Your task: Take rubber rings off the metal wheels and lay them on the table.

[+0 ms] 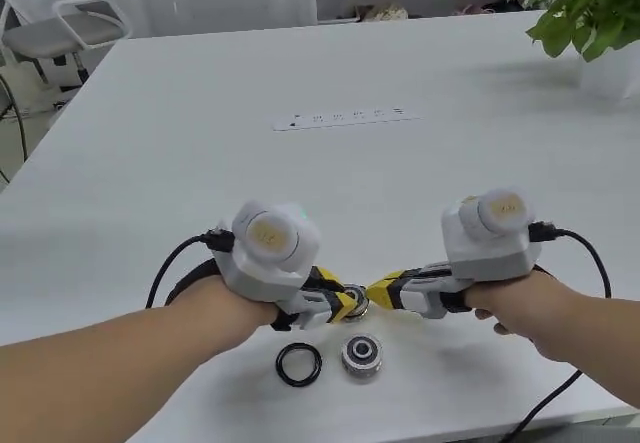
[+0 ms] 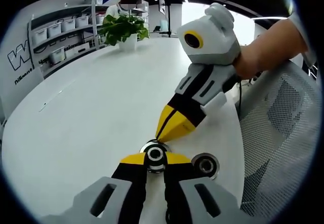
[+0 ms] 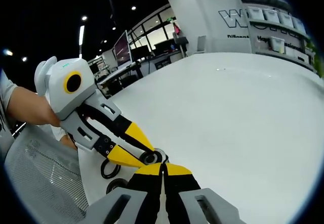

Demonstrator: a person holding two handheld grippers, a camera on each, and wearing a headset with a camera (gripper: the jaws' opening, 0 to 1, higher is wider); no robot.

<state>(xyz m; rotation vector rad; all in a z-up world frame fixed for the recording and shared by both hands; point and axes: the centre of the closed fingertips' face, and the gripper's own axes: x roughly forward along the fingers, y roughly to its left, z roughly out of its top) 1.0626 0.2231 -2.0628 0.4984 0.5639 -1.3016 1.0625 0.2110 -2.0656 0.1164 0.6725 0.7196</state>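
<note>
Two metal wheels (image 1: 361, 354), one loose ring (image 1: 298, 364)

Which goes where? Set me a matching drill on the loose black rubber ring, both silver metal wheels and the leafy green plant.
Things
1. loose black rubber ring
2. nearer silver metal wheel
3. farther silver metal wheel
4. leafy green plant

Places
a. far right of the table
b. clamped in the left gripper
c. flat on the table, left of a wheel in the head view
d. on the table, right of the ring

Pairs: 1-c, 2-d, 3-b, 4-a
</note>
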